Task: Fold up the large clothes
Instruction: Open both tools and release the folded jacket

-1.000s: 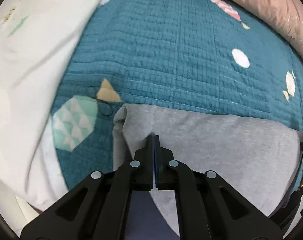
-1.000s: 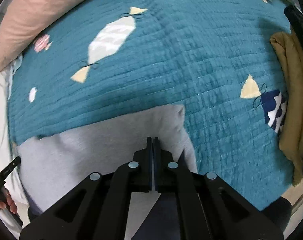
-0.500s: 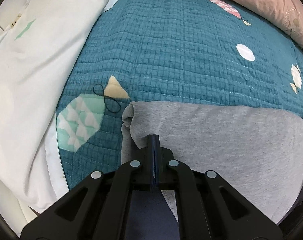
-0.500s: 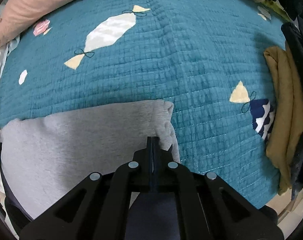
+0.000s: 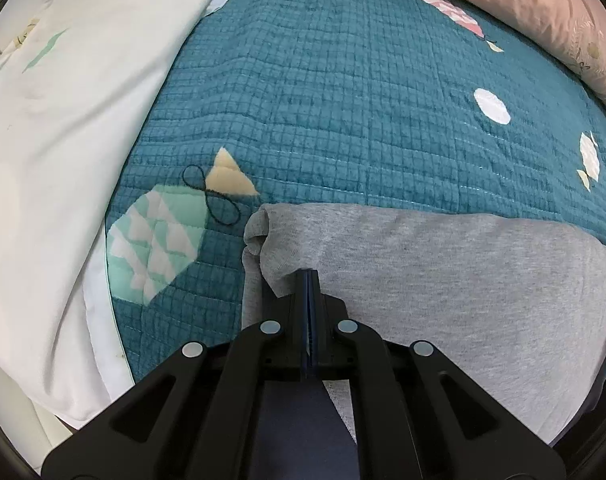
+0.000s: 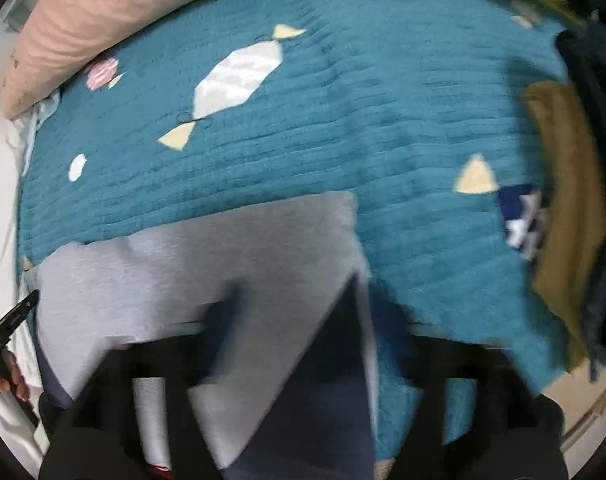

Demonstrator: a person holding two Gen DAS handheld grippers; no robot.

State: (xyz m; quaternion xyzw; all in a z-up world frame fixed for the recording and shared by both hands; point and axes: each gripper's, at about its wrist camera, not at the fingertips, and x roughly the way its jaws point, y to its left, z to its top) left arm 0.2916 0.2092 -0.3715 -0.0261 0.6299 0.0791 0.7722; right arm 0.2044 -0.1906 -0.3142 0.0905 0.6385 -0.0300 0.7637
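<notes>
A grey garment (image 5: 443, 272) lies folded on the teal quilt (image 5: 343, 100), with a dark blue layer under its near edge. My left gripper (image 5: 311, 276) is shut on the garment's left corner, close to the quilt. In the right wrist view the frame is motion-blurred. The grey garment (image 6: 223, 264) lies in front of my right gripper (image 6: 299, 320), whose fingers now stand wide apart at the frame's lower sides, with the cloth lying loose between them. A folded-over corner shows the dark blue layer (image 6: 335, 340).
A white duvet (image 5: 63, 140) lies along the left. A pink pillow (image 5: 543, 12) lies along the far edge. Folded ochre and dark clothes (image 6: 571, 208) are stacked at the right. The left gripper's handle and hand (image 6: 7, 344) show at the left edge.
My right gripper has opened and let go of the garment's right corner, and its view has blurred with motion. My left gripper stays shut on the left corner and has lowered slightly.
</notes>
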